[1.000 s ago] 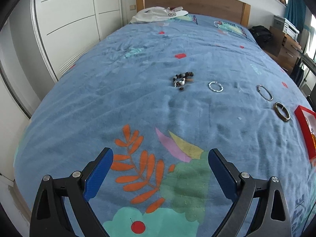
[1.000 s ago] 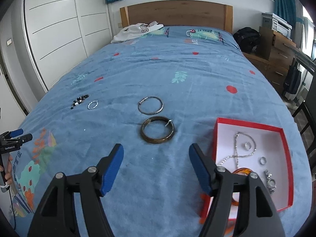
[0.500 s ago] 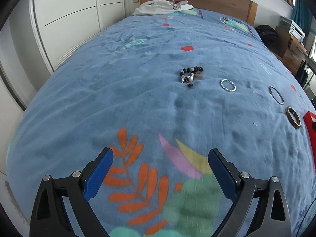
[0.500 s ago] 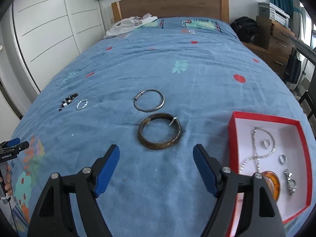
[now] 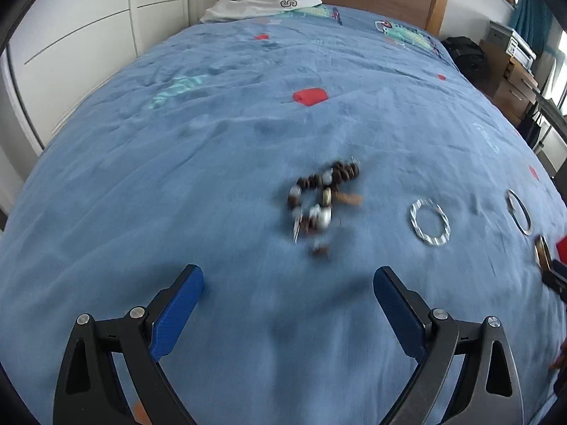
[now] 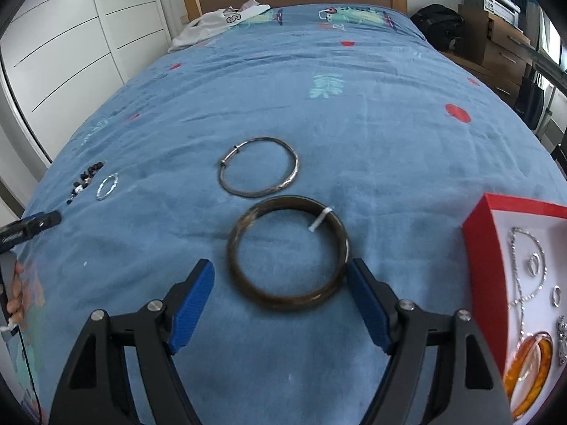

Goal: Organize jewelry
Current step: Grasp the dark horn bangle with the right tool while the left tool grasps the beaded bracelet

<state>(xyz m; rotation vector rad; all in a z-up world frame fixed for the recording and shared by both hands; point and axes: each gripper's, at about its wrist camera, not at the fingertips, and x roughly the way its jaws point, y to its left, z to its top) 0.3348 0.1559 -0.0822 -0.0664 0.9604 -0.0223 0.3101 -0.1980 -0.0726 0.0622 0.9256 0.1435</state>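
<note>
The dark bangle (image 6: 288,253) lies flat on the blue bedspread (image 6: 354,124), partly between your right gripper (image 6: 280,276)'s spread pads, seemingly unpinched. Left of the red box (image 6: 482,233). Your left gripper (image 5: 287,276) gapes empty near the blurred bead bracelet (image 5: 320,196).

beaded bracelet (image 5: 324,194) left of twisted ring (image 5: 429,222), thin bangle (image 6: 258,167) behind thick bangle (image 6: 287,258), box (image 6: 479,244) right

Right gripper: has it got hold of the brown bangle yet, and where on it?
No. The right gripper is open; the brown bangle lies flat on the bedspread, partly between the fingers, ungripped.
</note>
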